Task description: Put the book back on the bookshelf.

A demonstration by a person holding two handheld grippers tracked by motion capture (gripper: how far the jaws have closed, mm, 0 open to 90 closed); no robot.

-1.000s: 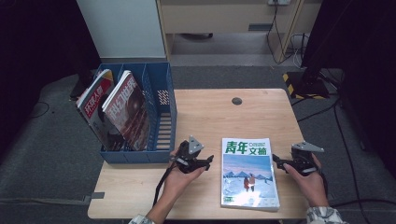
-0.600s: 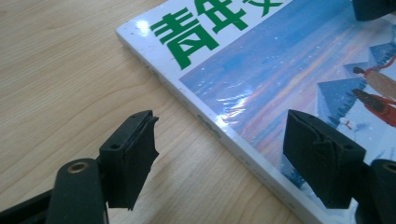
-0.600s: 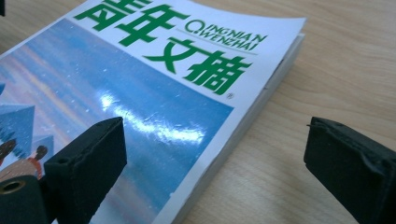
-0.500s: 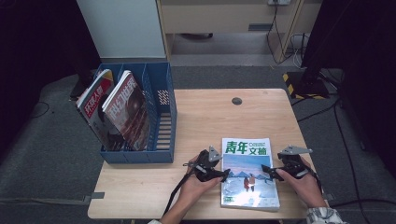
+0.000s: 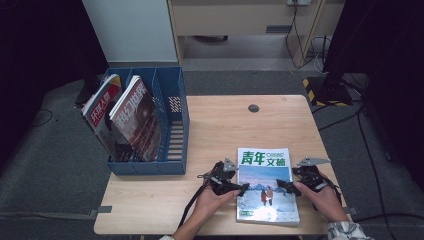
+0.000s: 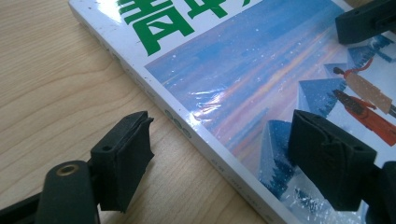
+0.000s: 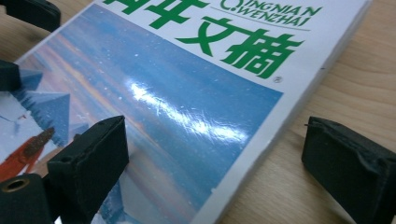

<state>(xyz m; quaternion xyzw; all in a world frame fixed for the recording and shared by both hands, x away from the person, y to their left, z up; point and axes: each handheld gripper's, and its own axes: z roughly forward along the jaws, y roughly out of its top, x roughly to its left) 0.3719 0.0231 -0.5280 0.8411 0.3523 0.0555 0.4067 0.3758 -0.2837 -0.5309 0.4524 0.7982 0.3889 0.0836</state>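
Magazine (image 5: 267,185): flat on table, unlifted, its edges between both tools' jaws.
Left gripper (image 5: 242,187): jaws just opening, spread astride spine.
Right gripper (image 5: 281,185): spread, unclamped.
Left: grasp, lift.

My left tool (image 5: 241,187) has come down toward the surface's near edge onto the magazine's (image 5: 265,185) left edge, jaws just opening astride it; my right tool (image 5: 281,186) slid onto its right edge.
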